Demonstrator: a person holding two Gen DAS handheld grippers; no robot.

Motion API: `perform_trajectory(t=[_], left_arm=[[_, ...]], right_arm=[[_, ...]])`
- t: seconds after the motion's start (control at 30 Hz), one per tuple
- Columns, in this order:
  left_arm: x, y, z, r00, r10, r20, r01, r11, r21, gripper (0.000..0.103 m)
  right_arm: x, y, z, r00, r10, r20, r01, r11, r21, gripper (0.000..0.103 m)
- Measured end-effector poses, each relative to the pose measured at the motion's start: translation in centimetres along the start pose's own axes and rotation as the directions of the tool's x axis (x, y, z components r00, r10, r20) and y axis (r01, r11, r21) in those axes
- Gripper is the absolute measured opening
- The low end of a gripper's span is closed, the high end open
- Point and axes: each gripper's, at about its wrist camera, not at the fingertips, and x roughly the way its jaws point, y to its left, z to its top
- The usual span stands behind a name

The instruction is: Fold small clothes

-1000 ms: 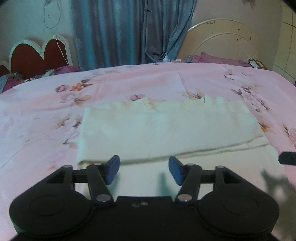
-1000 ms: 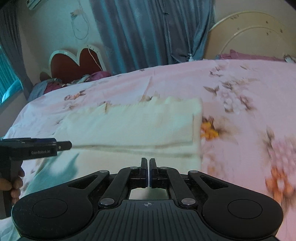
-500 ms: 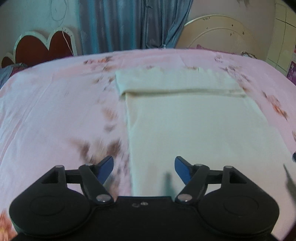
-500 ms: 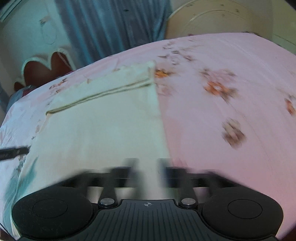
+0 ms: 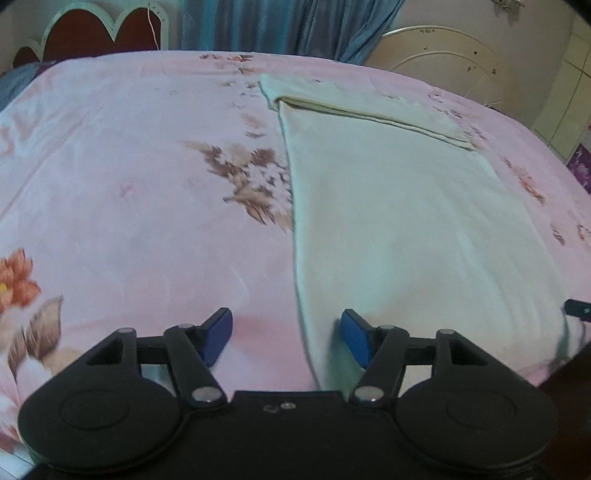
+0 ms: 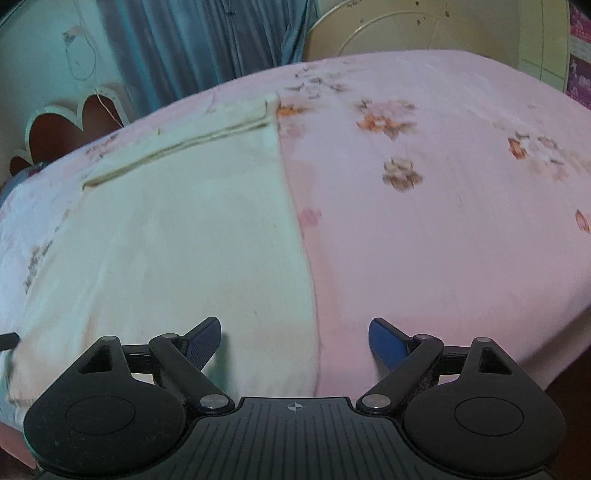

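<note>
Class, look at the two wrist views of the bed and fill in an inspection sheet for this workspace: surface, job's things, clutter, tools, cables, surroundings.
Surface: pink floral bedsheet, fairly smooth.
Job's things: one cream cloth lying flat, its far end folded over into a band.
Clutter: nothing seen on the sheet near the cloth.
Tools: left tool open, straddling the cloth's left edge near its near corner; right tool open, straddling the right edge. Neither grips anything.
Cables: a thin cord hangs on the wall by the red headboard.
Surroundings: blue curtain, cream round panel leaning behind the bed.
</note>
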Motion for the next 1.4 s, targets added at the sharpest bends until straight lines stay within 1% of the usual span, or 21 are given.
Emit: perform_trajectory(t=[0.1,0.13,0.17,0.23,0.27,0.3,0.33,0.37,0.4,0.43,0.47,0.5,0.53,0.57,0.63,0.73,0.83,0.97,1.13,1.23,1.4], left_arm=[[-0.2,-0.6,-0.8,1.0,-0.025,-0.013,0.025,1.0,0.0,0.054],[-0.4,-0.9,-1.2,0.999,-0.031,-0.015,0.031,1.0,-0.002,0.05],[-0.6,-1.1,-1.6,0.999,-0.04,-0.016,0.04,0.999,-0.005,0.048],[-0.7,-1.5,-1.8,0.998,-0.061,-0.025,0.061,0.998,-0.007,0.039],[-0.6,-1.6,-1.8,0.997,-0.076,-0.034,0.076,0.997,-0.016,0.036],[-0.6,-1.6,-2.0,0.995,-0.089,-0.04,0.088,0.996,-0.029,0.03],[-0.6,-1.6,-2.0,0.994,-0.101,-0.045,0.099,0.994,-0.041,0.024],[-0.4,-1.6,-2.0,0.992,-0.118,-0.052,0.115,0.992,-0.055,0.021],[-0.3,-1.5,-2.0,0.99,-0.13,-0.057,0.126,0.99,-0.067,0.016],[-0.2,-1.4,-2.0,0.987,-0.148,-0.063,0.142,0.986,-0.081,0.008],[-0.1,-1.3,-1.9,0.983,-0.17,-0.071,0.163,0.982,-0.094,0.008],[0.0,-1.2,-1.7,0.98,-0.186,-0.071,0.178,0.978,-0.112,0.007],[0.1,-1.0,-1.6,0.978,-0.198,-0.069,0.189,0.974,-0.122,0.006],[0.1,-0.9,-1.4,0.975,-0.212,-0.067,0.202,0.97,-0.134,0.006],[-0.2,-0.7,-0.9,0.971,-0.234,-0.054,0.223,0.962,-0.155,0.006],[-1.1,-0.6,0.2,0.965,-0.263,-0.009,0.258,0.951,-0.169,0.006],[-1.8,-0.5,2.1,0.958,-0.285,0.041,0.287,0.941,-0.181,0.006],[-2.0,-0.6,5.5,0.949,-0.295,0.113,0.312,0.932,-0.186,0.006],[-0.4,-1.0,10.0,0.946,-0.277,0.171,0.307,0.934,-0.185,0.006],[1.3,-1.2,12.6,0.945,-0.261,0.197,0.299,0.934,-0.197,0.006],[5.0,-1.9,17.2,0.947,-0.231,0.224,0.278,0.937,-0.21,0.006]], right_arm=[[-0.3,0.1,-0.5,1.0,0.0,-0.007,0.0,1.0,-0.017,0.087],[-0.4,0.2,-0.7,1.0,0.001,-0.012,-0.002,1.0,-0.021,0.083],[-0.4,0.3,-0.9,1.0,-0.002,-0.015,0.001,1.0,-0.025,0.074],[-0.7,0.4,-1.3,1.0,-0.002,-0.018,0.002,0.999,-0.036,0.069],[-0.8,0.4,-1.4,1.0,0.002,-0.025,-0.003,0.999,-0.032,0.065],[-0.9,0.4,-1.5,0.999,0.009,-0.032,-0.01,1.0,-0.023,0.062],[-0.9,0.5,-1.6,0.999,0.017,-0.041,-0.018,1.0,-0.014,0.055],[-1.0,0.7,-1.7,0.999,0.022,-0.049,-0.023,1.0,-0.009,0.049],[-1.0,0.9,-1.7,0.998,0.028,-0.055,-0.028,1.0,-0.01,0.046],[-1.0,1.0,-1.7,0.997,0.04,-0.062,-0.04,0.999,-0.002,0.038],[-1.0,1.0,-1.6,0.996,0.053,-0.07,-0.052,0.999,0.014,0.032],[-1.1,0.9,-1.4,0.995,0.068,-0.078,-0.066,0.997,0.033,0.028],[-1.1,0.7,-1.2,0.992,0.09,-0.085,-0.087,0.995,0.049,0.014],[-1.2,0.5,-0.9,0.987,0.129,-0.091,-0.123,0.99,0.073,0.006],[-1.5,0.4,-0.2,0.98,0.177,-0.09,-0.168,0.981,0.101,0.006],[-2.2,0.3,1.1,0.97,0.238,-0.058,-0.227,0.963,0.145,0.006],[-2.8,0.5,2.9,0.958,0.287,-0.011,-0.281,0.944,0.176,0.006],[-2.5,0.6,6.3,0.944,0.327,0.046,-0.329,0.922,0.202,0.006],[0.3,0.7,11.5,0.929,0.357,0.095,-0.369,0.906,0.209,0.006],[2.4,1.0,14.3,0.927,0.356,0.118,-0.374,0.906,0.2,0.006],[7.5,1.3,19.2,0.923,0.357,0.143,-0.381,0.902,0.205,0.006]])
